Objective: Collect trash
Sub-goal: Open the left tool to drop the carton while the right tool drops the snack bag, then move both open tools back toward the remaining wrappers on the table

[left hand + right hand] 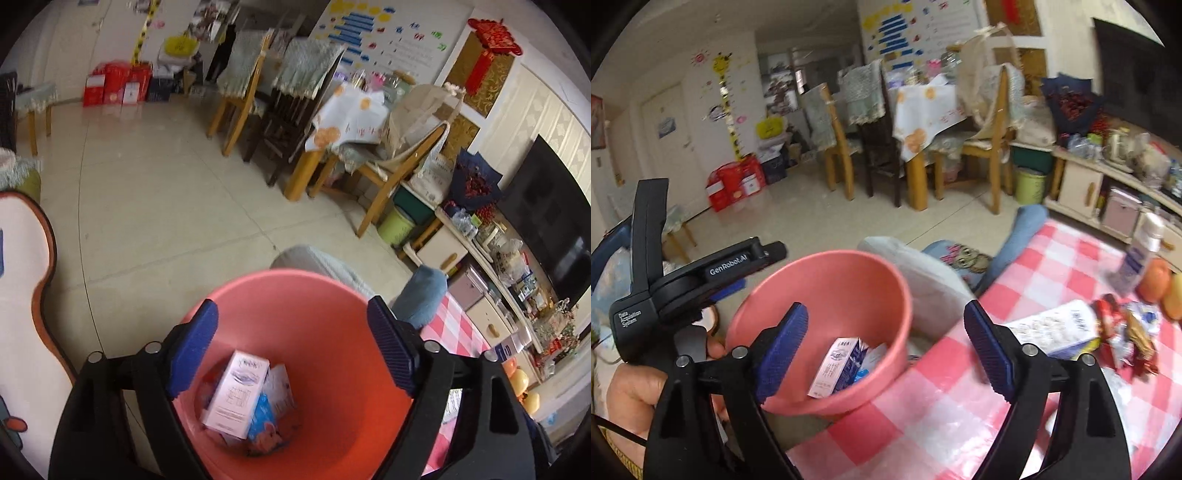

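Observation:
A pink basin (332,325) sits below my left gripper (291,306), which is open, its blue pads apart over the basin's mouth and touching nothing. At the bottom of the basin lie a pink-and-white box (236,395) and a blue packet (264,413). In the right wrist view the basin (827,280) stands at the left edge of a pink checked tablecloth (923,406). My right gripper (884,308) is open above the basin's right rim, empty. A white carton (1056,328) and red wrappers (1123,339) lie on the cloth to the right.
A hand (631,384) holds the left gripper's black body (683,280) left of the basin. A bottle (1141,254) and oranges (1156,280) stand at the cloth's far right. Grey and blue cushions (923,273) lie behind the basin. Wooden chairs (990,147) and a green bin (1028,186) stand beyond.

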`<action>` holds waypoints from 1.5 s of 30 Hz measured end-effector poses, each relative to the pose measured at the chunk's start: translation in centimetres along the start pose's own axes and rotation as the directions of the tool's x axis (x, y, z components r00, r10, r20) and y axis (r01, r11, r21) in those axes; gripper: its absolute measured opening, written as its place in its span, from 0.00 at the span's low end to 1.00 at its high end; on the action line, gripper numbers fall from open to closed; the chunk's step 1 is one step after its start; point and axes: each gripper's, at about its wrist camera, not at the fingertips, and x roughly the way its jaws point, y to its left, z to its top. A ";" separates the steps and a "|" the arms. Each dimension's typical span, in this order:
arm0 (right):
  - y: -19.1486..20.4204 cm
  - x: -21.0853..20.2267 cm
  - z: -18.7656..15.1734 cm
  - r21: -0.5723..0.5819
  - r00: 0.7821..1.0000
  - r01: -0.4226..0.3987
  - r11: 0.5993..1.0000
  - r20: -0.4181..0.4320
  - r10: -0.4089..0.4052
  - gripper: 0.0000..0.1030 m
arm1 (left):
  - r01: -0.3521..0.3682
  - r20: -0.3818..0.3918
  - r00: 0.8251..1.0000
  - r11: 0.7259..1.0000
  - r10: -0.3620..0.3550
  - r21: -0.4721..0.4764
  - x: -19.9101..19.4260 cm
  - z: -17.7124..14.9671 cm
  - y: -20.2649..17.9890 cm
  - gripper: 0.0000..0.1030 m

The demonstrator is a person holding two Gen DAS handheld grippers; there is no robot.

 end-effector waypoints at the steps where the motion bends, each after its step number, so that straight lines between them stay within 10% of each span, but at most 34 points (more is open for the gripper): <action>1: -0.2 -0.5 -0.3 0.003 1.000 0.014 1.000 0.007 -0.014 0.86 | 0.004 0.022 1.000 1.000 -0.004 0.013 -0.3 0.0 -0.3 0.85; 17: -3.4 -7.0 -7.3 0.057 0.987 0.154 0.987 0.045 -0.156 0.90 | 0.181 0.004 0.982 0.957 -0.187 0.227 -1.7 -2.1 -7.0 0.89; 38: -11.1 -11.9 -10.1 0.212 0.978 0.160 0.964 0.102 -0.184 0.91 | 0.268 -0.098 0.960 0.762 -0.262 0.589 -2.0 -8.8 -15.5 0.89; 45: -13.9 -14.4 -10.2 0.247 0.961 0.193 0.950 0.148 -0.233 0.91 | 0.346 -0.176 0.938 0.757 -0.300 0.554 -2.0 -10.1 -17.0 0.79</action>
